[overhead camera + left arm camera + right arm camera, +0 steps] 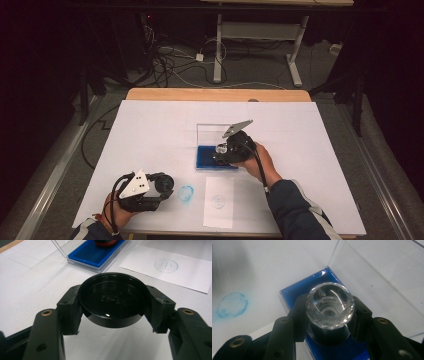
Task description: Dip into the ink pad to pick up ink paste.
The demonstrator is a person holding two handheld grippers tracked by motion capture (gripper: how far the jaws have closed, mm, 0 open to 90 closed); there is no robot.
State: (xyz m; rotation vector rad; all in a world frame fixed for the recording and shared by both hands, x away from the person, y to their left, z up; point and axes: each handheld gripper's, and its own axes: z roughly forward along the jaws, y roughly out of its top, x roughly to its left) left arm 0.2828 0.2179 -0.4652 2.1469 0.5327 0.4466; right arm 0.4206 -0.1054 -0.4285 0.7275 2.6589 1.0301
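Right gripper (226, 152) is clamped on a stamp (329, 305) with a clear faceted top and black base, held down on the blue ink pad (206, 156) in its clear lidded case (212, 132), mid-table. In the right gripper view the jaws pinch the stamp from both sides, just under the clear knob. Left gripper (167, 186) sits at the near left, clamped on the stamp's round black cap (113, 302) at its rim, hollow side up. A smudged blue print (186, 193) lies just right of it; a white paper slip (219, 201) with a faint circular mark is nearer centre. Judgement: stamp looks hard, light, smooth and slippery at the faceted top, so grip low on the black collar and keep it upright; inked face will smear anything it touches. Cap is stiff, thin plastic, glossy; hold it across the rim, not too hard.
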